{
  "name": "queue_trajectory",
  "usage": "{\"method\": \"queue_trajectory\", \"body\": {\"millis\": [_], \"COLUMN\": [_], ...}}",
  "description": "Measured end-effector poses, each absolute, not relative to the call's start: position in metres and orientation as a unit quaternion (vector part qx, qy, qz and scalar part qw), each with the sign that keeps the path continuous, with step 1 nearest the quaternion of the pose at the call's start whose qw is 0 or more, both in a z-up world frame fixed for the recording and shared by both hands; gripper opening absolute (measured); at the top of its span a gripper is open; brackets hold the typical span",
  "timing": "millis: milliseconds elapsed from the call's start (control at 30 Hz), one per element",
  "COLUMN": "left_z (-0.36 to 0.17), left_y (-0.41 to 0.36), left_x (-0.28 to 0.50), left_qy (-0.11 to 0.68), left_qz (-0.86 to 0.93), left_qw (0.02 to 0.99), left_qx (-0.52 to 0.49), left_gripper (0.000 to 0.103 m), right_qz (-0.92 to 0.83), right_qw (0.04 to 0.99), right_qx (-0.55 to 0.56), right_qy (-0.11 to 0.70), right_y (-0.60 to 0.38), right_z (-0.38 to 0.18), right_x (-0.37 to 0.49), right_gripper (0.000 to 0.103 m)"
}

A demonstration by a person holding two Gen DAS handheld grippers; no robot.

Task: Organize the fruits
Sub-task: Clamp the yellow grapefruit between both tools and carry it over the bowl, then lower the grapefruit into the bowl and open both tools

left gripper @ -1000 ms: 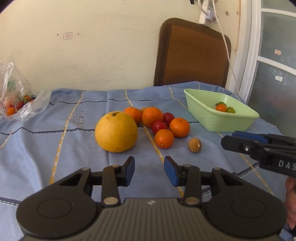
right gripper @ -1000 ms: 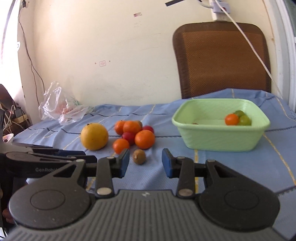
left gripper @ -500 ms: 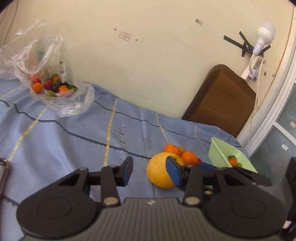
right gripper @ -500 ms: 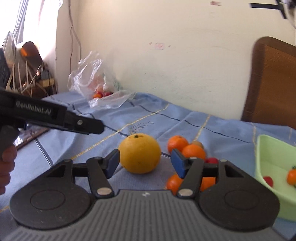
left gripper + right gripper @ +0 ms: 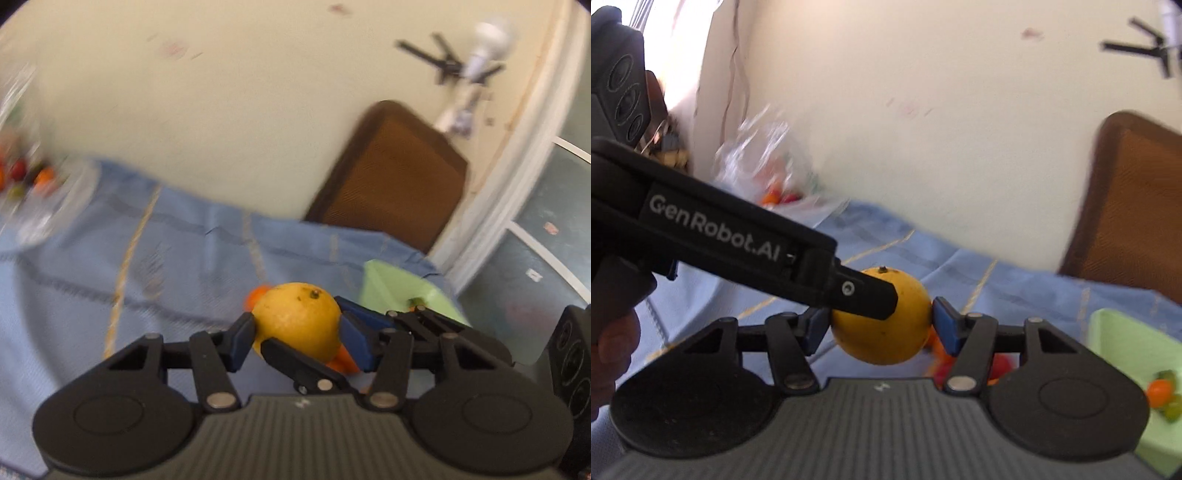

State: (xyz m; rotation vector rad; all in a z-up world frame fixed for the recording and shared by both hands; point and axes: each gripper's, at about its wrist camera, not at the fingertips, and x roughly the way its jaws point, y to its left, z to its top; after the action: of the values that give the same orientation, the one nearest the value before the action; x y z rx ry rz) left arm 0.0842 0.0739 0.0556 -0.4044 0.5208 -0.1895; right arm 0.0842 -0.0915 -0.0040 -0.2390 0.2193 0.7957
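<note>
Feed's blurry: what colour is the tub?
Light green tub, clearest in the right wrist view.

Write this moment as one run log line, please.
step: grip yellow fruit | left tongs: shut on it | right tongs: shut on it | fruit: not yet in tub

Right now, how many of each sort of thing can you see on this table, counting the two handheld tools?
Large yellow citrus: 1
Green basin: 1
Clear plastic bag: 1
Handheld grippers: 2, left gripper and right gripper
Total: 5
Small fruits are mostly hidden or blurred, so uncounted.
</note>
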Motion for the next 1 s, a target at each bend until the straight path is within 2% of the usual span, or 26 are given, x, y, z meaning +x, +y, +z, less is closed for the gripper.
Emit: {"method": "queue_trajectory", "body": {"millis": [167, 433, 567, 700, 800, 933, 1000], "left_z": [0.086, 0.052, 0.038, 0.05, 0.076, 0.114, 0.117], "left_y": [-0.002, -0.072, -0.075, -0.075, -0.067, -0.025, -0.01], "left_x": [0.143, 0.255, 0.273, 0.27, 0.249, 0.177, 0.134], "left_qy": [0.247, 0.337, 0.357, 0.342, 0.305, 0.226, 0.205], "left_qz": [-0.163, -0.186, -0.168, -0.172, -0.174, -0.163, -0.112], "left_qw": [0.944, 0.912, 0.909, 0.914, 0.928, 0.951, 0.967], "left_qx": [-0.145, -0.141, -0.138, -0.13, -0.122, -0.134, -0.106], "left_gripper": [0.05, 0.051, 0.051, 0.053, 0.053, 0.053, 0.061], "right_qz": [0.29, 0.247, 0.269, 0.272, 0.263, 0.247, 0.253], "right_qw": [0.949, 0.941, 0.92, 0.914, 0.926, 0.955, 0.959], "right_qx": [-0.1, -0.069, -0.065, -0.072, -0.061, 0.009, 0.057], "right_qy": [0.074, 0.22, 0.276, 0.293, 0.265, 0.164, 0.117], "right_y": [-0.161, -0.222, -0.22, -0.207, -0.214, -0.247, -0.259], "right_z": [0.017, 0.012, 0.0, 0.002, 0.01, 0.032, 0.029], "right_x": [0.107, 0.225, 0.259, 0.262, 0.241, 0.177, 0.131], "right_gripper": [0.062, 0.062, 0.063, 0.065, 0.064, 0.064, 0.064]}}
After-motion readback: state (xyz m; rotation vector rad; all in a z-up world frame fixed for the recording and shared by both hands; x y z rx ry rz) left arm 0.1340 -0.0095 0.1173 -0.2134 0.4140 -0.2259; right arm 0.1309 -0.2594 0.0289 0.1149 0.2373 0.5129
